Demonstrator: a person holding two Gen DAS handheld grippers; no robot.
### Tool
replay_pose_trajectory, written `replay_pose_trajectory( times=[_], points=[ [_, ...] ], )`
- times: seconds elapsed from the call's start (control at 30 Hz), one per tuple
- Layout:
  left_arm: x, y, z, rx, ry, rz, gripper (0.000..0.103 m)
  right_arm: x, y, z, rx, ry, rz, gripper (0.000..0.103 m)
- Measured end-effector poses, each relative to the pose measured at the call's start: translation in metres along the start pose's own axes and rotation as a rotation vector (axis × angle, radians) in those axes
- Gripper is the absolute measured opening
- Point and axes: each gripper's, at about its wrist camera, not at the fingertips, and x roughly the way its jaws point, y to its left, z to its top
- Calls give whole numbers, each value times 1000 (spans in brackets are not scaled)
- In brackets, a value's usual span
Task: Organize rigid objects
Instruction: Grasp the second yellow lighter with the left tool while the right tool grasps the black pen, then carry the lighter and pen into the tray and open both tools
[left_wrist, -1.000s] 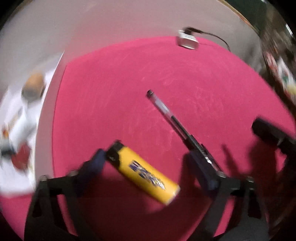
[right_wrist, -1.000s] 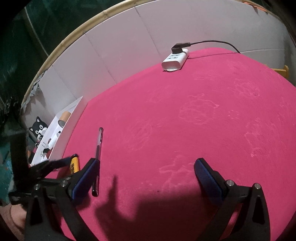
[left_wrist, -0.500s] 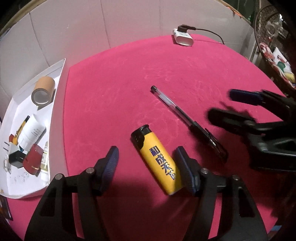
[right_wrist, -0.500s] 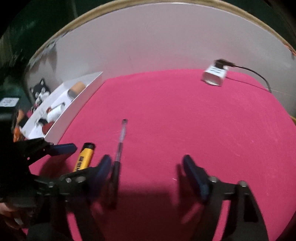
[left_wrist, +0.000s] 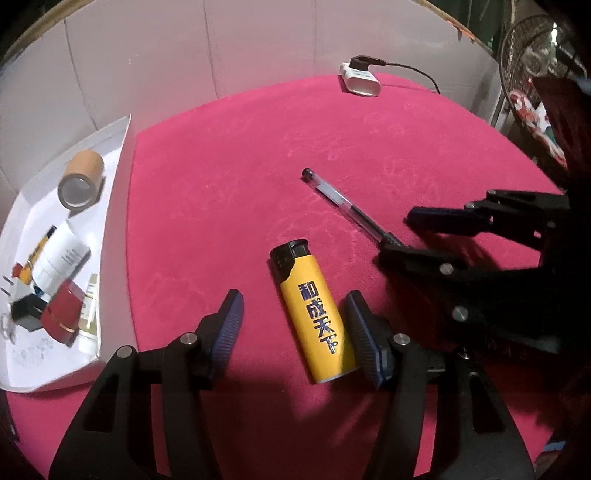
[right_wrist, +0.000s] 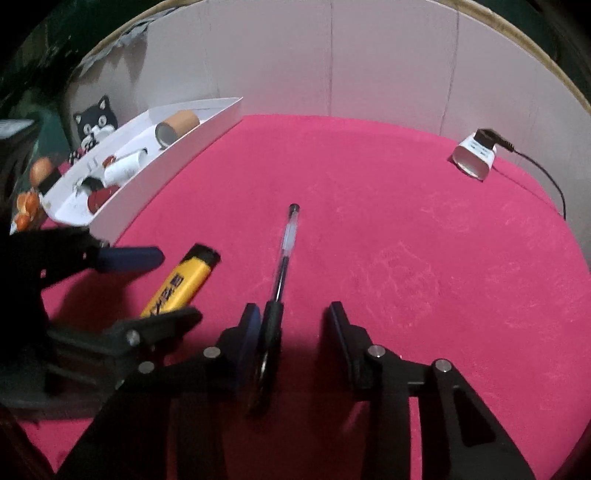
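Note:
A yellow lighter (left_wrist: 310, 310) lies on the pink table between the fingers of my left gripper (left_wrist: 291, 332). Its jaws are closing; the right pad touches the lighter and the left pad stands apart from it. A clear pen (left_wrist: 340, 199) with a dark grip end lies to the right. My right gripper (right_wrist: 295, 332) straddles the dark end of the pen (right_wrist: 288, 240), with its jaws closing. The left pad is against the pen and the right pad is off it. From the right wrist, the lighter (right_wrist: 192, 269) shows inside the left gripper (right_wrist: 177, 284).
A white tray (left_wrist: 114, 177) at the left edge holds a tape roll (left_wrist: 81, 181), a white bottle (left_wrist: 59, 262) and small red and black items. A white charger (left_wrist: 360, 79) with a black cable sits at the far edge. A white wall stands behind the table.
My left gripper has narrowed around the lighter, which now lies lengthwise between its fingers. My right gripper has slid left, rolled, and narrowed over the pen's dark end.

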Motion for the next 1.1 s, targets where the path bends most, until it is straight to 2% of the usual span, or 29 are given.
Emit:
replay_pose_trajectory(
  times=[0.03,0.1,0.13,0.2,0.3,0.4,0.53,0.8,1.1],
  points=[
    [-1,-1,-1,7,-2,-6,51,0,1,-1,-15,2,-7,34],
    [-5,-5,-4,34,-12,-20,23,-2,5,-1,-45,5,-1,17],
    [-6,-8,-5,45,-16,-18,24,-4,7,-2,-58,6,-1,10],
    [-8,-11,-8,61,-23,-19,24,-6,7,-4,-57,1,-3,10],
    [-13,-8,-9,38,-36,-34,23,-14,-6,-8,33,-28,25,10],
    [-26,-5,-7,18,-79,-26,23,-35,-23,-10,138,-93,52,10],
    [-52,-3,1,12,-167,9,23,-71,-30,-5,189,-202,66,10],
    [-103,26,10,-69,-300,94,23,-114,-11,24,169,-339,86,10],
    [-150,73,-2,-200,-390,220,23,-133,30,53,84,-437,136,10]
  ],
)
